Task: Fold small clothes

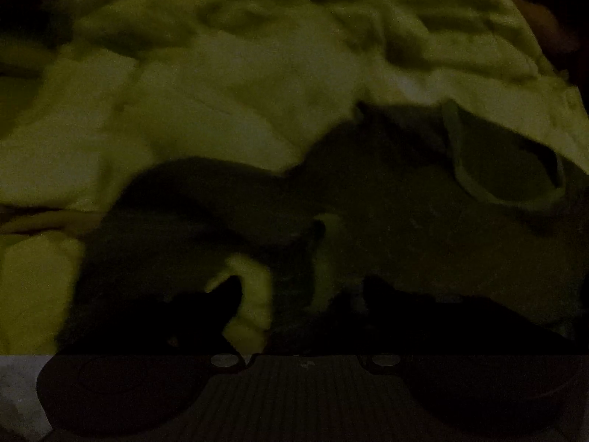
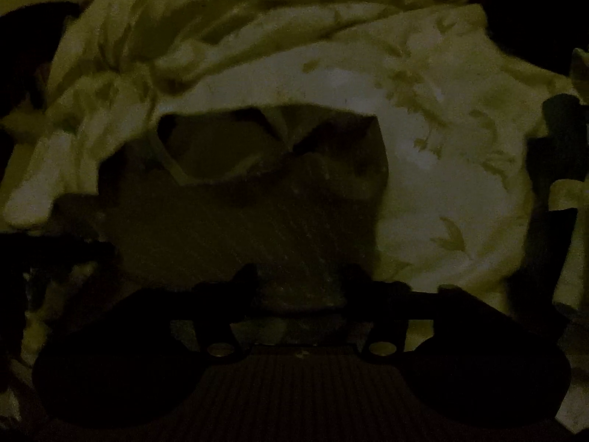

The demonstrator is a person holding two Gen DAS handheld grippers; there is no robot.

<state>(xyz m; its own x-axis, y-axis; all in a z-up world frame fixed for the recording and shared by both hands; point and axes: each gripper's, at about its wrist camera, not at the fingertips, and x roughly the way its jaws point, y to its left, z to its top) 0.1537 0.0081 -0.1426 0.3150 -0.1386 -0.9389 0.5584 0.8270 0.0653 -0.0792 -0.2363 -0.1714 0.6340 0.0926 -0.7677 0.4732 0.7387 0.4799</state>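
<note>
Both views are very dark and tinted yellow-green, so fine detail is hard to make out.

From the left wrist camera, a small dark garment (image 1: 368, 191) lies on a pale rumpled bedsheet (image 1: 184, 110). Its lighter-edged neckline opening (image 1: 504, 169) sits toward the right of the view. The left gripper (image 1: 302, 291) points steeply down at the cloth, its two black fingers spread apart. A pale fold of fabric (image 1: 250, 294) rises just inside the left-side finger, touching or nearly touching it. The pads do not seem to press on anything, though the darkness leaves some doubt.

From the right wrist camera, the same dark garment (image 2: 250, 213) is laid roughly flat in the middle of the view, on a pale sheet printed with small leaf shapes (image 2: 441, 184). The neckline opening (image 2: 206, 151) faces the far edge. The right gripper (image 2: 300, 276) hovers over the garment's near edge. Its black fingers stand partly open, with dark cloth showing in the gap between them. The tips look close to the fabric, but whether they touch it cannot be told, and the cloth is not visibly pinched.
</note>
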